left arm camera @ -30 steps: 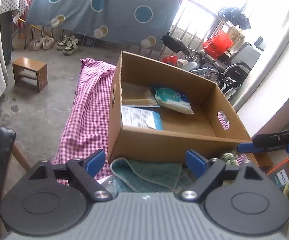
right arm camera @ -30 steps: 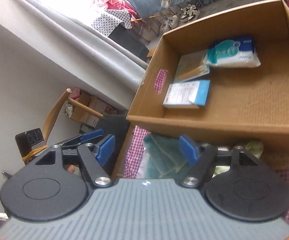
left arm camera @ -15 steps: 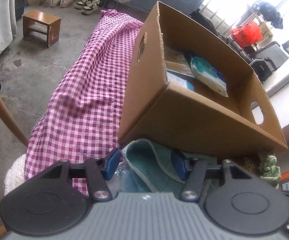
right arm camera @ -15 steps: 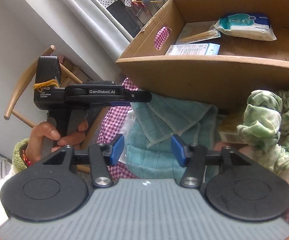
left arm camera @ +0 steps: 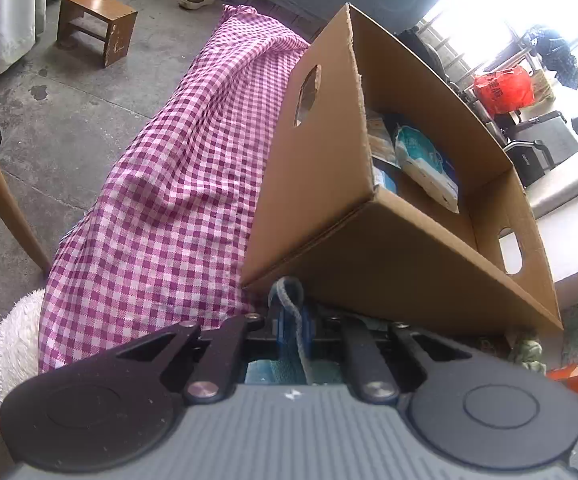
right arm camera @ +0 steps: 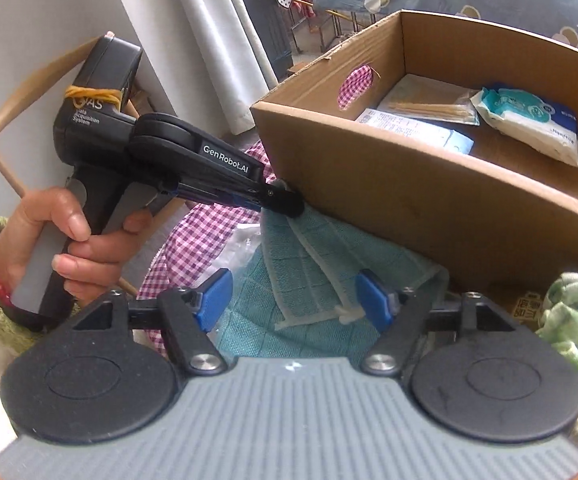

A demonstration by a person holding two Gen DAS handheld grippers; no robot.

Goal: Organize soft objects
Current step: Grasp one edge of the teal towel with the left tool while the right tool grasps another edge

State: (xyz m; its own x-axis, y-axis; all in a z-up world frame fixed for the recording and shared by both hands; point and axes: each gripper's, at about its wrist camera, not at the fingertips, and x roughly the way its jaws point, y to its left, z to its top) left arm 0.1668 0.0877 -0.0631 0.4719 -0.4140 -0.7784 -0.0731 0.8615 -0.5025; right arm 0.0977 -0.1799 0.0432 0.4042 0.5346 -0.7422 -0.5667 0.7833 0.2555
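A teal towel (right arm camera: 321, 264) lies on the pink checked cloth (left arm camera: 169, 200) against the near wall of the cardboard box (right arm camera: 409, 184). My left gripper (left arm camera: 291, 320) is shut on a fold at the towel's far corner; in the right wrist view its tips (right arm camera: 285, 202) pinch that corner by the box, with a hand (right arm camera: 69, 240) on the handle. My right gripper (right arm camera: 295, 300) hovers over the towel with its jaws opening; the towel lies under the gap and the pads do not press it. A green-and-white cloth (right arm camera: 573, 320) is bunched at the right.
The box (left arm camera: 321, 200) holds a wet-wipes pack (right arm camera: 529, 120) and flat packets. A clear plastic wrapper (right arm camera: 241, 244) lies left of the towel. A wooden stool (left arm camera: 97, 28), a chair leg (left arm camera: 9, 216) and a white fluffy cushion (left arm camera: 13, 344) stand on the floor.
My left gripper came down and shut on the towel's corner. My right gripper swung in over the towel, and its jaws narrowed, then widened again.
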